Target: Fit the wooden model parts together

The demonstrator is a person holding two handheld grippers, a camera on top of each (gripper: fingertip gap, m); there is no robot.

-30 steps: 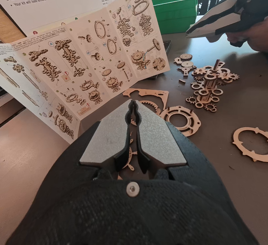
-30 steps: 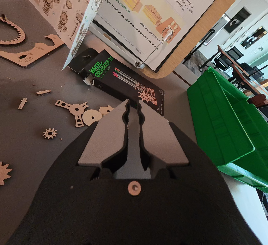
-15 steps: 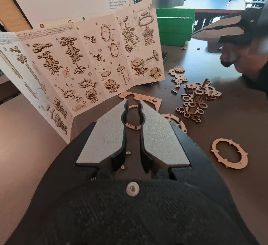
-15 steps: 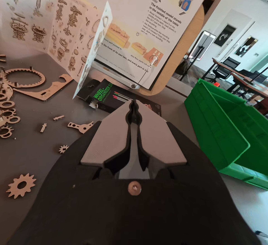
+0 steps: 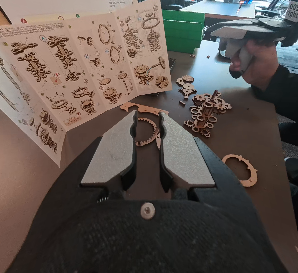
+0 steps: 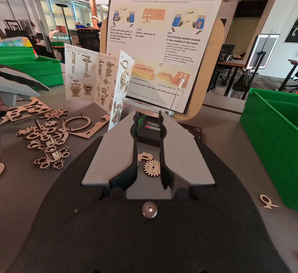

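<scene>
Both hand-held grippers (image 5: 147, 116) (image 6: 147, 116) open, empty; green bin (image 6: 270, 136) contents unseen.

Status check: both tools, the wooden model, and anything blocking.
Left tool open, empty, above toothed ring. Right tool open, empty, above small gear. Half-built model standing untouched. Nothing blocking.

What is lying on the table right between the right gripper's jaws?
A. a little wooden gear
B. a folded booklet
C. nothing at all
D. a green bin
A. In the right wrist view, a small wooden gear lies flat on the table between the open jaws of the right gripper, untouched; the green bin sits off to the right side.
</scene>
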